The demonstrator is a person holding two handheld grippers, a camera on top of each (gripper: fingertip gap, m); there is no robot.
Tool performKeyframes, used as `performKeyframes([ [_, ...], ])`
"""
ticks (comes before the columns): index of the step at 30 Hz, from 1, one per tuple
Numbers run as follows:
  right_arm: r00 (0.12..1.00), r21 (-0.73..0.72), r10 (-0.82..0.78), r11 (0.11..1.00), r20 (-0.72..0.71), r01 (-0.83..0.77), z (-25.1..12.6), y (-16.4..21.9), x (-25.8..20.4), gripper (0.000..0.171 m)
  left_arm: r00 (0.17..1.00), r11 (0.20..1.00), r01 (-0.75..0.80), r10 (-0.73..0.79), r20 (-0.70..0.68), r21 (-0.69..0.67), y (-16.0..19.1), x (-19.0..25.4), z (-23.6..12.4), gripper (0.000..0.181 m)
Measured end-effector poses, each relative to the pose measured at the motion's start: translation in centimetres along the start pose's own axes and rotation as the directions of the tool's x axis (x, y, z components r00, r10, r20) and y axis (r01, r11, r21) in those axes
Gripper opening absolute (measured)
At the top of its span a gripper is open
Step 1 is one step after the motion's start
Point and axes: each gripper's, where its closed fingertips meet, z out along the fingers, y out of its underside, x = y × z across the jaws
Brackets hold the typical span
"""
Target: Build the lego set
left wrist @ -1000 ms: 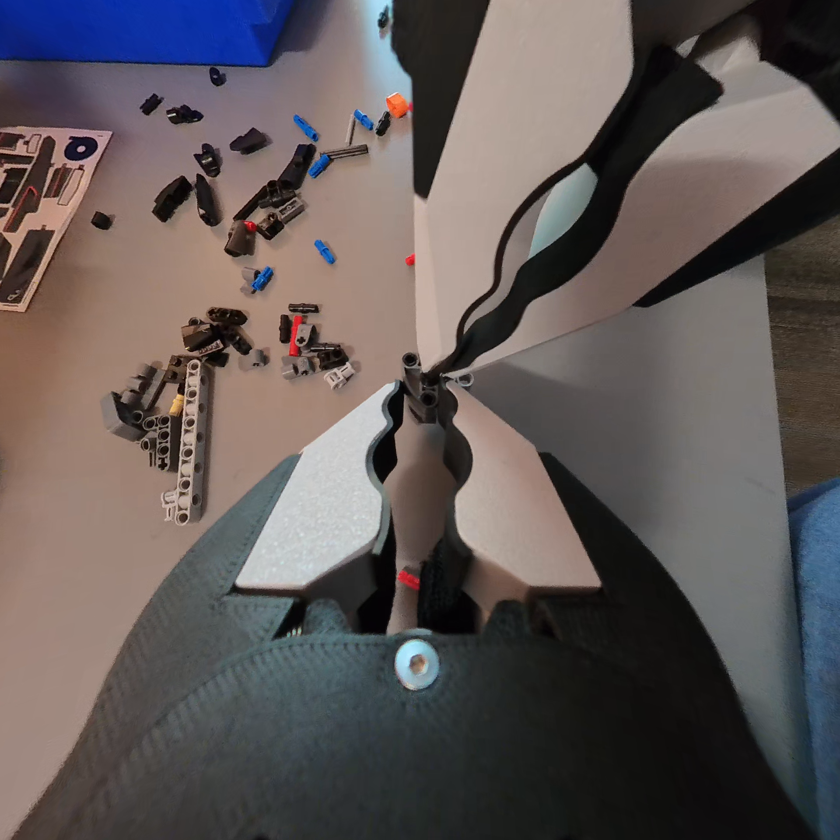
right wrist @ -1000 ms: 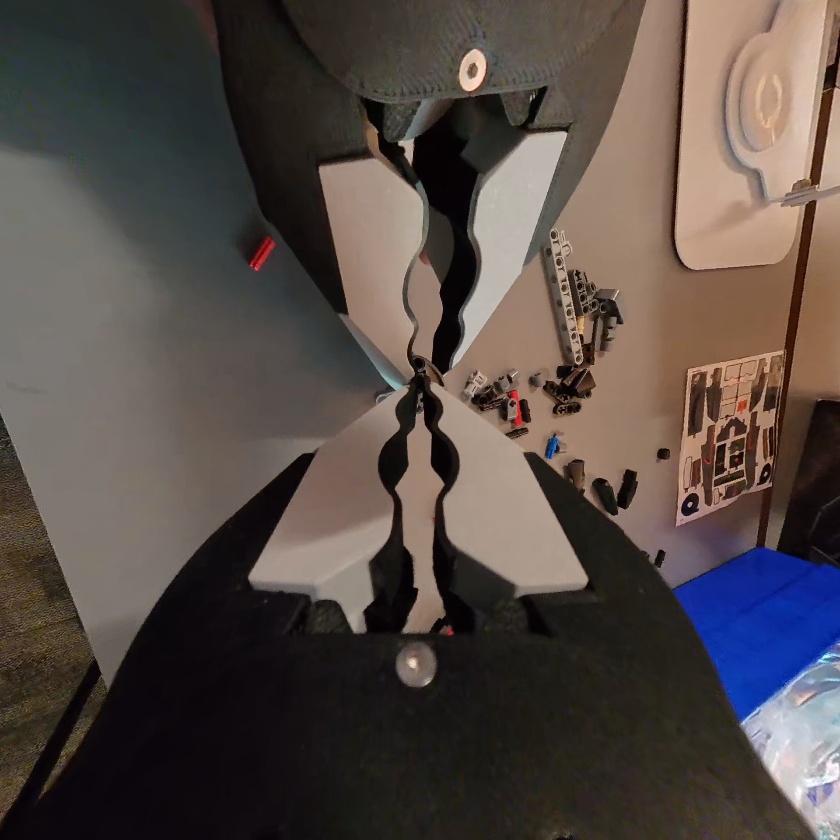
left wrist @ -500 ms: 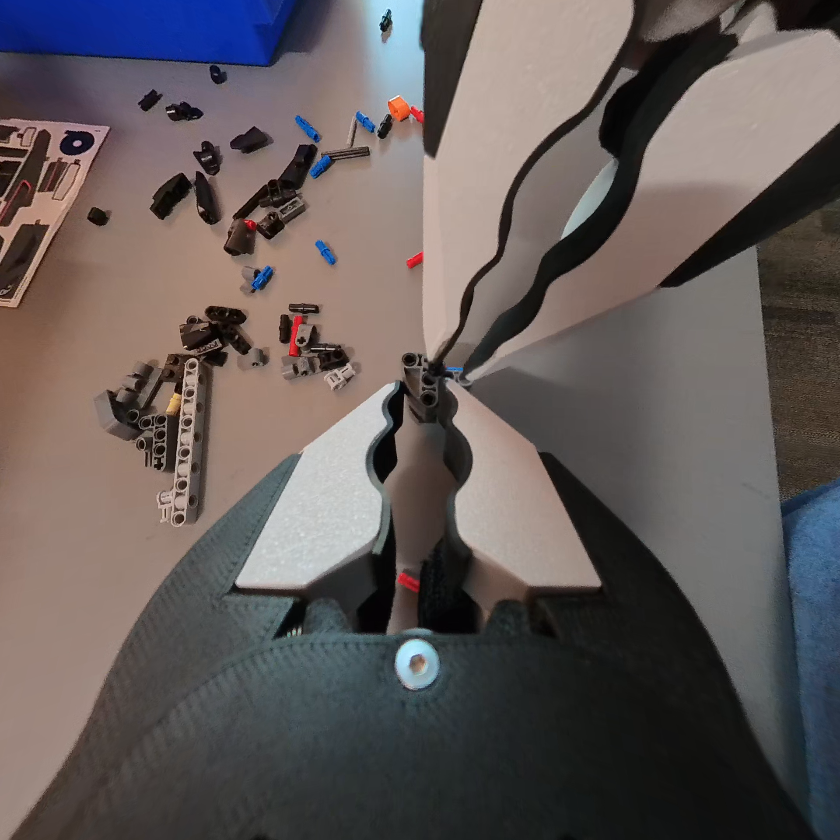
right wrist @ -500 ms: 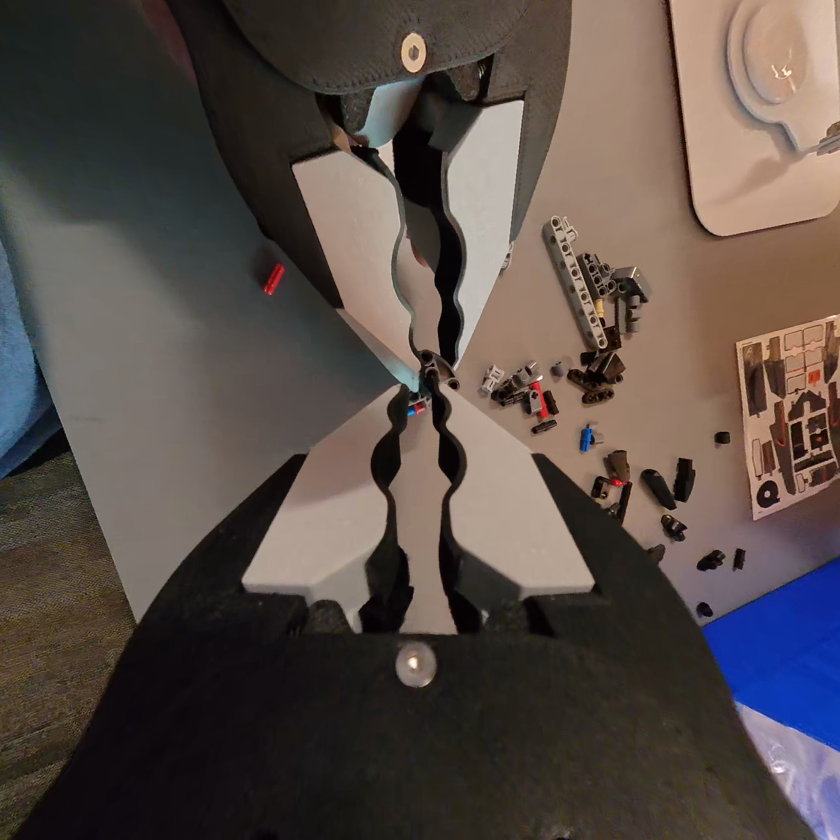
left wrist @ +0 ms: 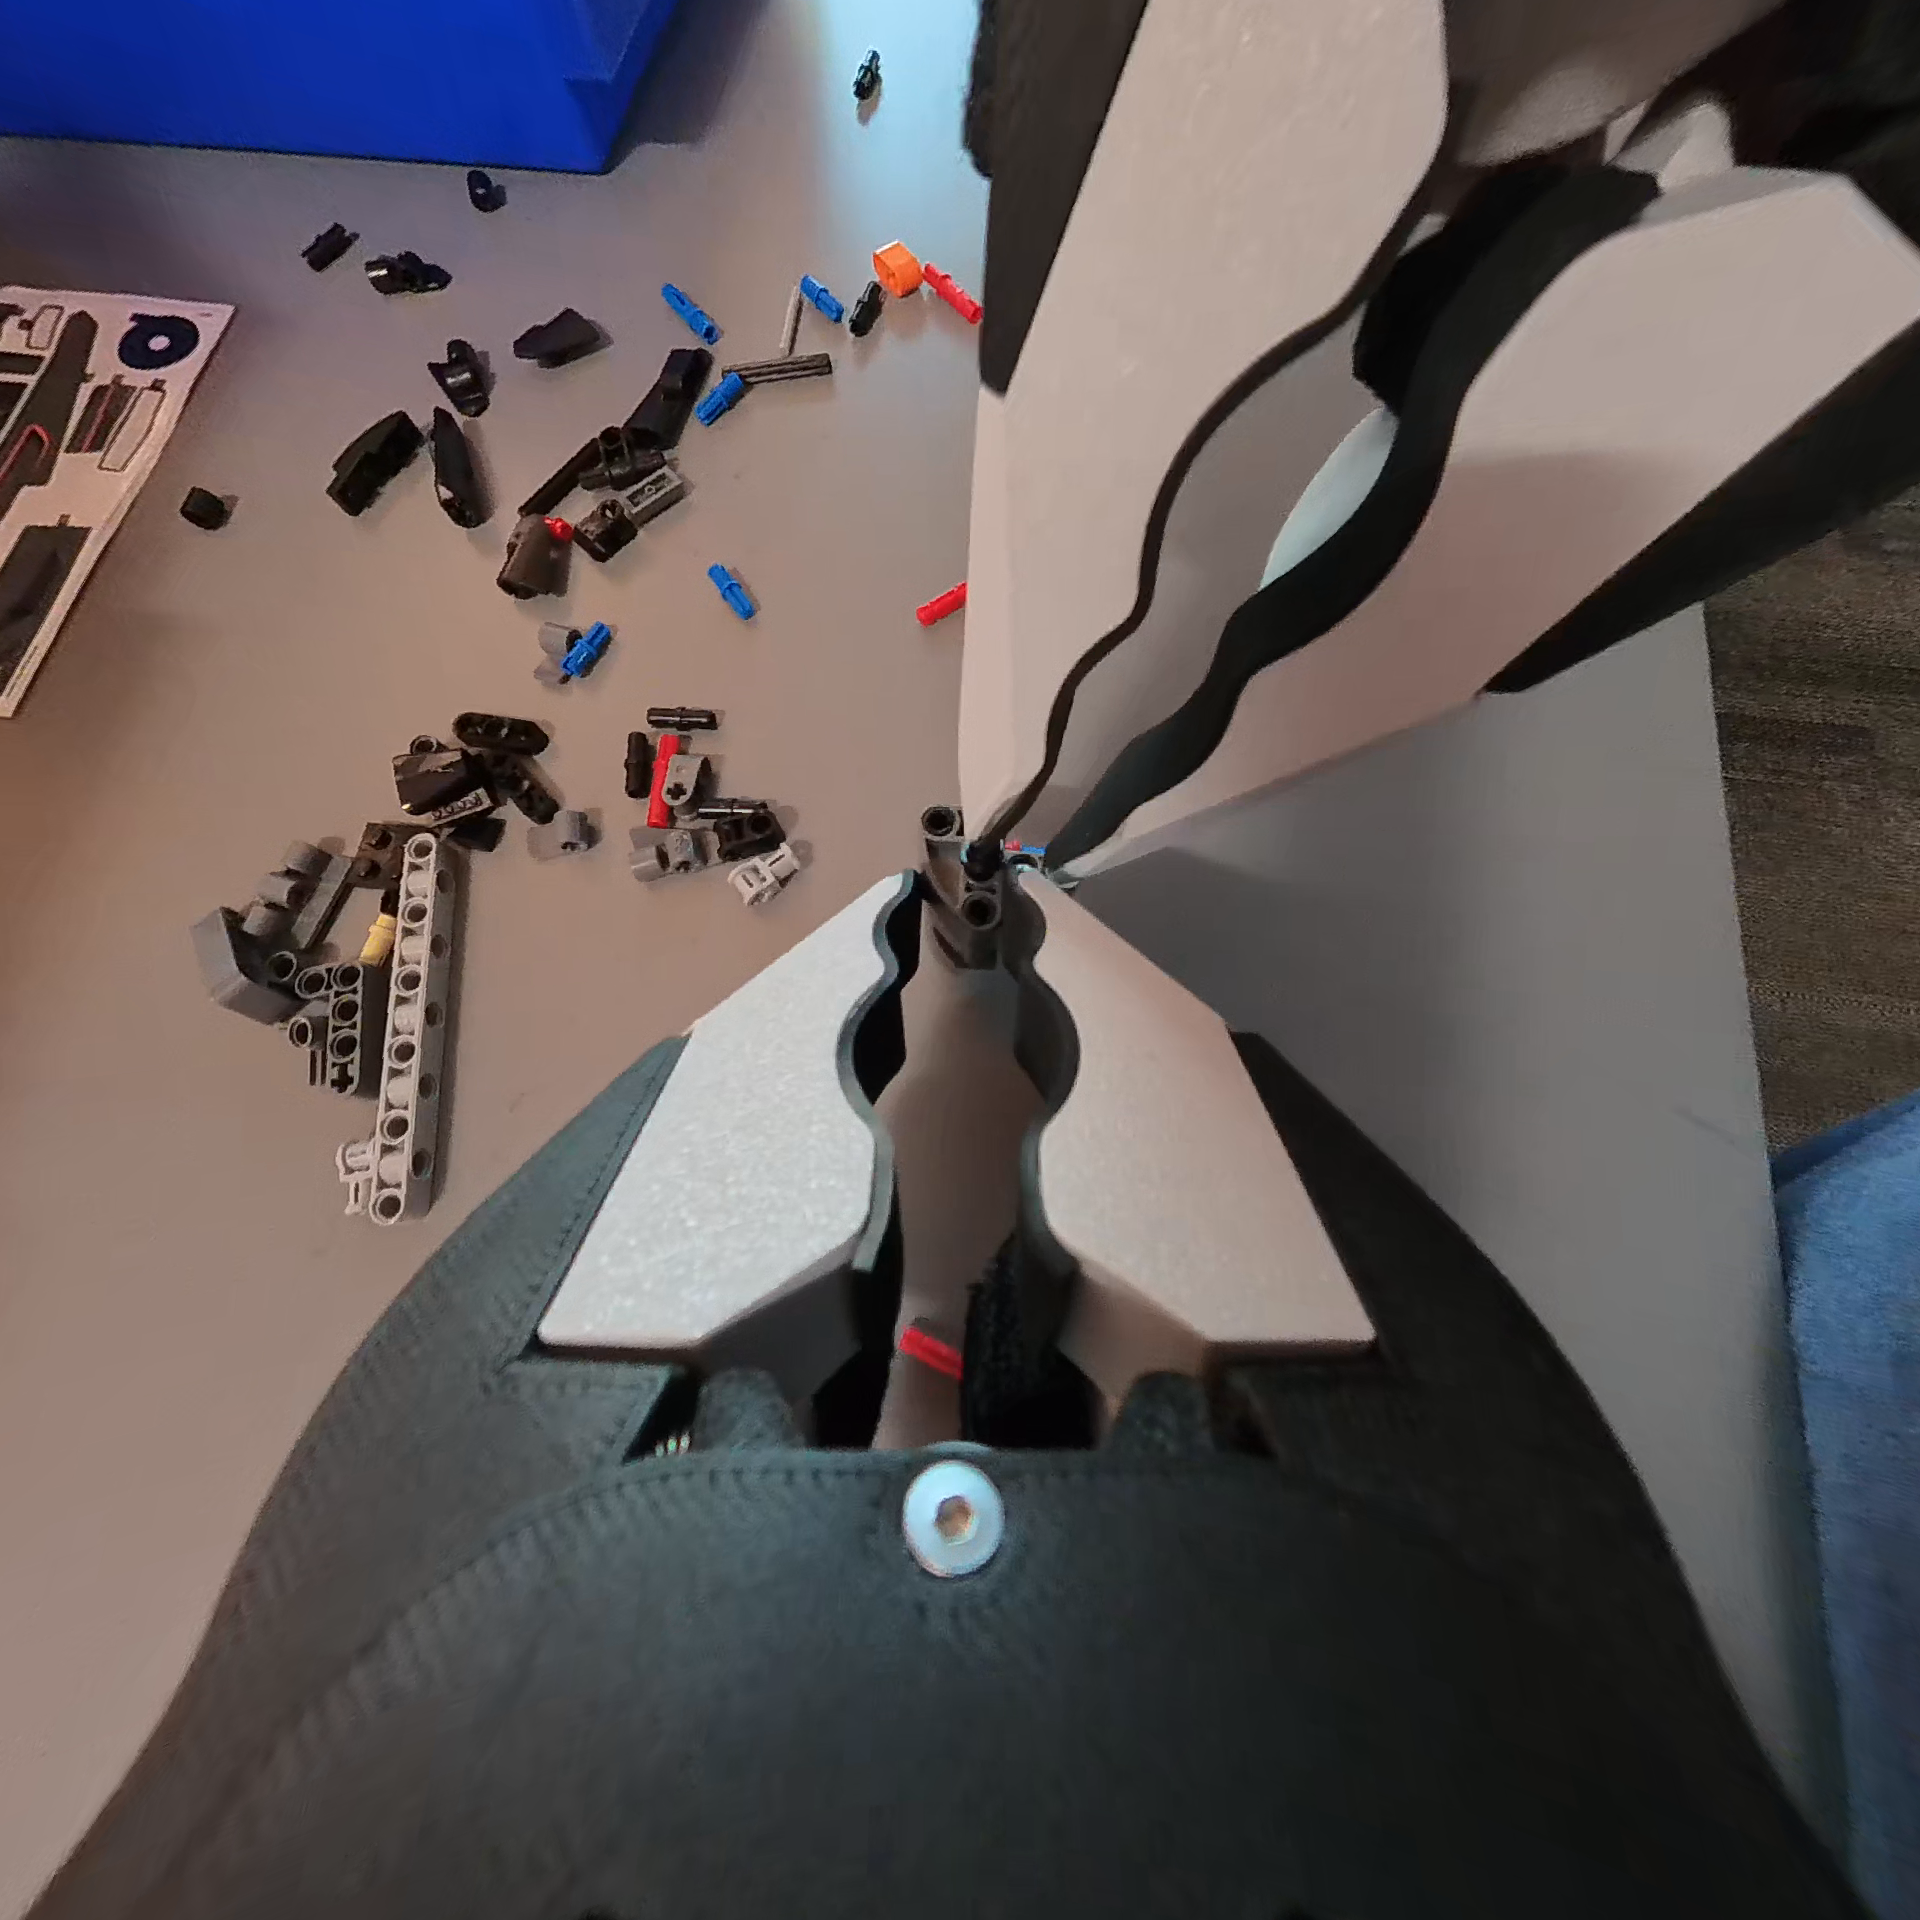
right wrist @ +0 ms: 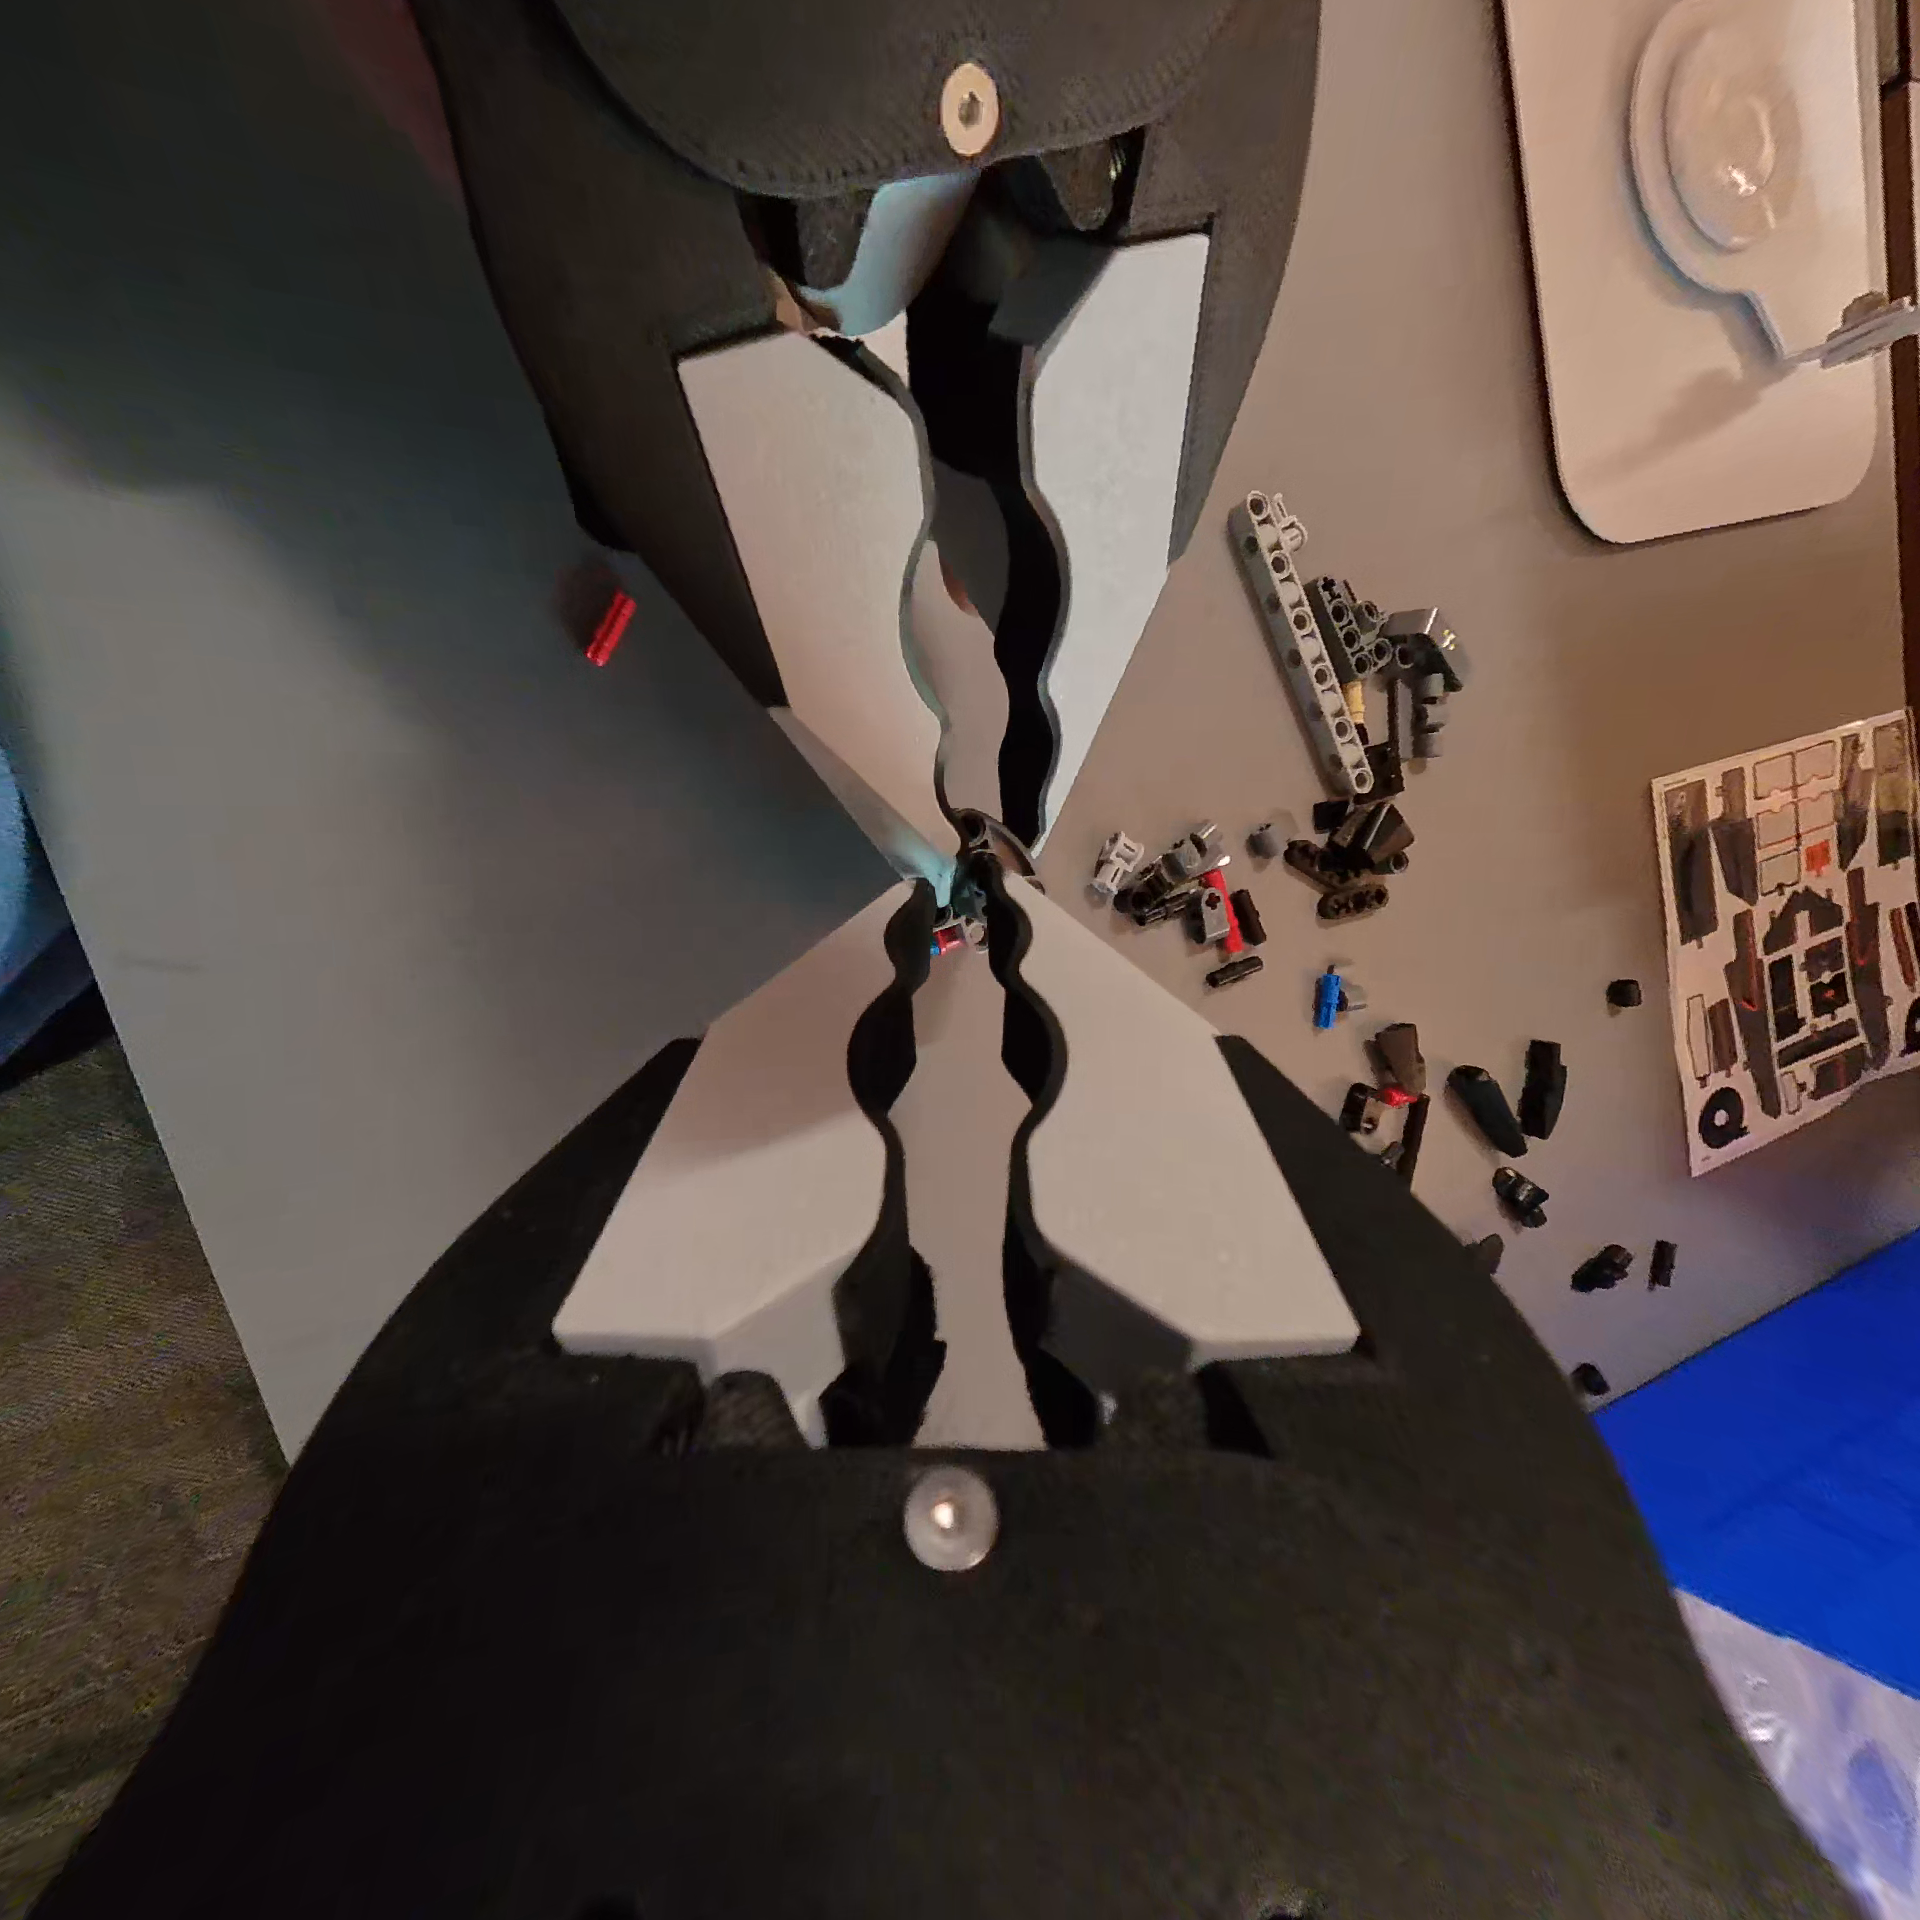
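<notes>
My left gripper (left wrist: 961, 883) is shut on a small dark grey beam with round holes (left wrist: 966, 878), held above the grey table (left wrist: 208, 1351). My right gripper (left wrist: 1023, 847) comes in from the upper right and meets it tip to tip. In the right wrist view my right gripper (right wrist: 956, 904) is shut on a small grey connector with red and blue pins (right wrist: 951, 935). That connector touches the dark beam (right wrist: 977, 831) in the left gripper (right wrist: 982, 826) coming from above. How the two pieces join is hidden by the fingertips.
A part-built assembly on a light grey beam (left wrist: 405, 1029) (right wrist: 1309, 644) lies among loose black, grey, blue and red pieces (left wrist: 582, 488). A sticker sheet (left wrist: 73, 468) (right wrist: 1797, 935), a blue box (left wrist: 312, 73), a white pad (right wrist: 1704, 260) and a red pin (right wrist: 608, 627) are also on the table. The table edge and carpet (right wrist: 104, 1351) are near. Left and right tips are no more than a few centimetres apart.
Over the first half second my right gripper turned and shifted slightly against the left one, bringing the red and blue pins into view. Since then both grippers have held still, tips together.
</notes>
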Motion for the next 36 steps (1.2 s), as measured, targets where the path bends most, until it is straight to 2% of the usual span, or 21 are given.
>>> performKeyframes([
  [7, 0.997, 0.024, 0.071, 0.997, 0.007, -0.071, 0.4, 1.0, -0.1, 0.008, 0.999, 0.999, 0.038, -0.038, -0.026, 0.017, 0.3, -0.4, 0.0, 0.014],
  [14, 0.982, 0.085, 0.181, 0.979, 0.053, -0.185, 0.7, 1.3, -0.4, 0.007, 1.0, 1.0, 0.009, -0.009, -0.018, 0.001, 0.5, -0.6, 0.2, 0.013],
  [25, 0.877, 0.139, 0.457, 0.868, 0.15, -0.476, 1.2, 3.6, -0.5, 0.007, 0.999, 0.998, -0.041, 0.04, -0.03, -0.049, 0.7, -0.4, 0.6, 0.012],
  [32, 0.85, 0.126, 0.504, 0.843, 0.151, -0.522, 1.4, 4.5, -0.7, 0.009, 0.998, 0.997, -0.052, 0.05, -0.032, -0.062, 0.7, -0.5, 0.8, 0.012],
  [36, 0.805, 0.142, 0.572, 0.794, 0.156, -0.591, -0.6, 5.7, -1.2, 0.01, 0.999, 0.996, -0.046, 0.044, -0.031, -0.07, 0.9, -0.7, 0.7, 0.012],
])
